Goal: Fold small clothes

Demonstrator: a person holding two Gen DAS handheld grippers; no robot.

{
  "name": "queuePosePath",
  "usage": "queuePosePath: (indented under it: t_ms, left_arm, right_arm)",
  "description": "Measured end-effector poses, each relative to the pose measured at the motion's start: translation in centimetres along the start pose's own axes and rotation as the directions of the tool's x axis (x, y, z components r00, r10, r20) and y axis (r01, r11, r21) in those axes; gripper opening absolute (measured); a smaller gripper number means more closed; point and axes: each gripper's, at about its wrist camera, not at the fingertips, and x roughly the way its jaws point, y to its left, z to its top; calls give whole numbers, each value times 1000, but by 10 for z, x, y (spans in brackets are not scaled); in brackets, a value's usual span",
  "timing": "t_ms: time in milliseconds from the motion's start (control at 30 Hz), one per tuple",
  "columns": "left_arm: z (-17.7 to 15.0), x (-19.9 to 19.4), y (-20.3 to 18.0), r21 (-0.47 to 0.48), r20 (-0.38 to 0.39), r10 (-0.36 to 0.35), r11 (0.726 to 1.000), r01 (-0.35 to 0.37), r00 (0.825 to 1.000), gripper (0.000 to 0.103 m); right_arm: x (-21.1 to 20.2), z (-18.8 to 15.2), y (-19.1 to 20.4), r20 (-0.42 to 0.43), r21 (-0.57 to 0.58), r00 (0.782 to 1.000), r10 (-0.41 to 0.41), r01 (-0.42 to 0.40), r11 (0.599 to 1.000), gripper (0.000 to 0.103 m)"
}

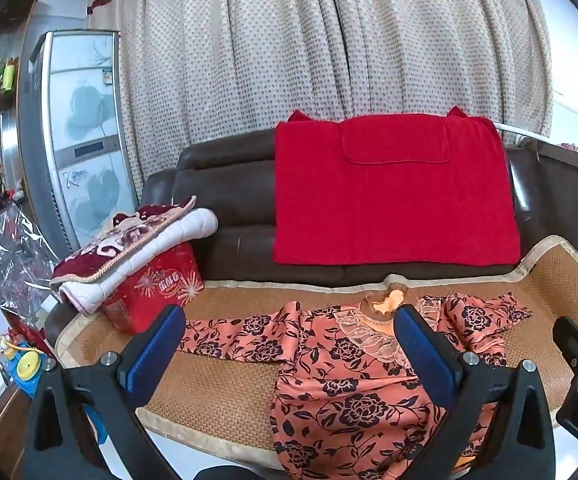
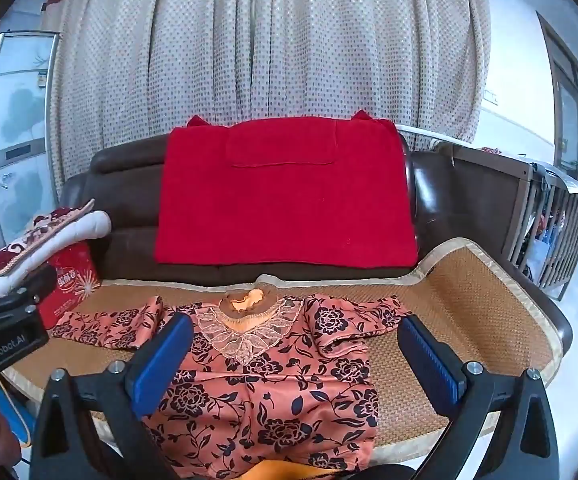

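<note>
An orange top [image 1: 349, 396] [image 2: 273, 396] with black flowers and a lace collar [image 2: 245, 336] lies face up on a woven mat [image 1: 217, 396] [image 2: 469, 300] on the sofa seat. One sleeve [image 1: 229, 336] [image 2: 105, 328] stretches out to the left. The other sleeve [image 1: 485, 320] [image 2: 353, 320] lies bunched and doubled over at the right. My left gripper [image 1: 289, 344] hovers open above the top's left half, and its body shows at the right wrist view's left edge. My right gripper [image 2: 297, 356] hangs open over the chest, nothing between its blue pads [image 2: 429, 356].
A red blanket [image 1: 393, 200] [image 2: 285, 200] drapes the brown sofa's back. A folded quilt [image 1: 129, 248] rests on a red box [image 1: 157, 284] at the seat's left end. A fridge [image 1: 81, 132] stands left, a slatted rail [image 2: 549, 216] right, a curtain behind.
</note>
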Motion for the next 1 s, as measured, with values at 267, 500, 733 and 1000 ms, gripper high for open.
queuePosePath:
  t_ms: [267, 500, 733, 1000]
  left_arm:
    - [-10, 24, 15, -18, -6, 26, 999, -26, 1000, 103]
    - [-3, 32, 21, -31, -38, 28, 999, -29, 999, 103]
    - [-4, 42, 17, -10, -76, 28, 1000, -29, 997, 103]
    - [-7, 58, 10, -20, -60, 20, 1000, -21, 998, 103]
  right_arm:
    - [26, -12, 24, -15, -23, 1000, 11, -12, 1000, 103]
    - [39, -11, 33, -29, -35, 999, 18, -18, 999, 103]
    - [51, -13, 34, -43, -27, 999, 12, -14, 1000, 103]
    - [70, -12, 33, -69, -22, 998, 7, -9, 1000, 103]
